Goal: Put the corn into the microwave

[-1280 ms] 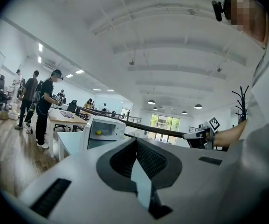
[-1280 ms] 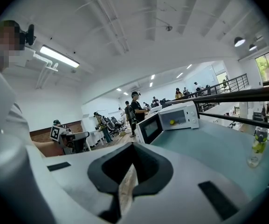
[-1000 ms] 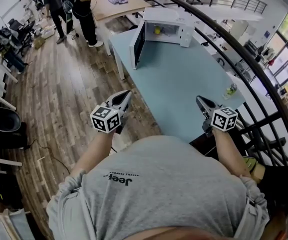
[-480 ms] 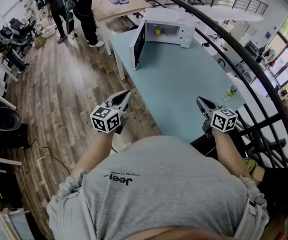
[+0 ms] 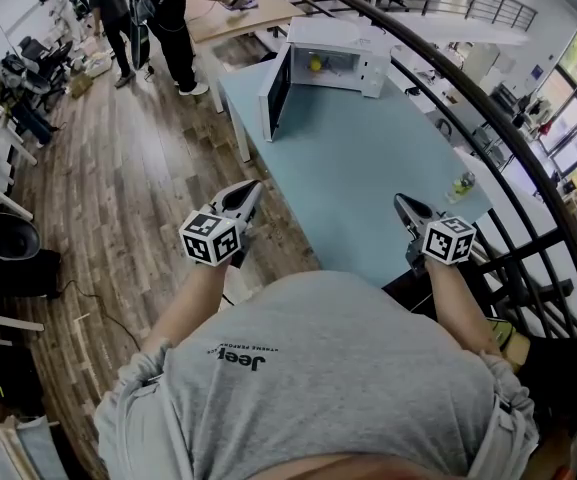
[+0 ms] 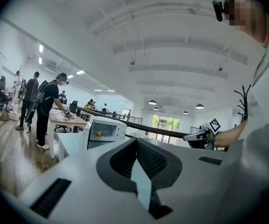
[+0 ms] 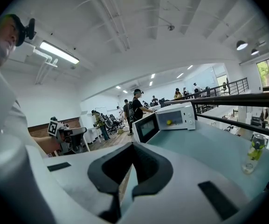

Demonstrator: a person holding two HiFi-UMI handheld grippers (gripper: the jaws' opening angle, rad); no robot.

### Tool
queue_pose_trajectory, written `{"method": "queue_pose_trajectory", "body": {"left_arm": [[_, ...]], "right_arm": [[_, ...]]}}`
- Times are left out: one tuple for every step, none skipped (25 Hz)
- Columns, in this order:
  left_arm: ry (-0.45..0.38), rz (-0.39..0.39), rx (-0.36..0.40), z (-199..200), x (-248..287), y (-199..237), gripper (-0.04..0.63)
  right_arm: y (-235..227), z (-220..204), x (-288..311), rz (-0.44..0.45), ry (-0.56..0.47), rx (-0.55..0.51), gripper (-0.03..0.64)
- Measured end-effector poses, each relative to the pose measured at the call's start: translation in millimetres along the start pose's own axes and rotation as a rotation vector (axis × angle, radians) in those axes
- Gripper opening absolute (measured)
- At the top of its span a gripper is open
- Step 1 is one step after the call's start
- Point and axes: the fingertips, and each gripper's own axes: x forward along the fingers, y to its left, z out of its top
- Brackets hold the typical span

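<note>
The yellow corn (image 5: 315, 63) lies inside the white microwave (image 5: 340, 40) at the far end of the light blue table (image 5: 368, 168). Its door (image 5: 275, 90) stands swung open to the left. My left gripper (image 5: 251, 190) hangs off the table's near left corner, shut and empty. My right gripper (image 5: 400, 200) is over the near right edge, its jaws together with nothing held. Both are far from the microwave. In the left gripper view the corn (image 6: 98, 133) shows through the opening beyond the gripper (image 6: 141, 171). The right gripper view shows the corn (image 7: 168, 122) past the gripper (image 7: 127, 181).
A small bottle (image 5: 460, 182) stands at the table's right edge, also in the right gripper view (image 7: 253, 153). A black railing (image 5: 488, 128) curves along the right. Two people (image 5: 173, 13) stand by a wooden table (image 5: 238, 13) behind the microwave. Wooden floor lies left.
Both grippers have kept still. A person at the far wooden table has reached further across it.
</note>
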Motion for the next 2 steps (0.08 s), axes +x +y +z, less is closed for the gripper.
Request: {"method": "queue_pose_trajectory", "body": {"left_arm": [[0.0, 0.0, 0.0, 0.5, -0.3, -0.1, 0.018], [0.0, 0.001, 0.0, 0.9, -0.7, -0.2, 0.018]], "right_arm": [[0.2, 0.1, -0.2, 0.001, 0.0, 0.0, 0.017], [0.3, 0.2, -0.4, 0.001, 0.001, 0.0, 0.017]]}}
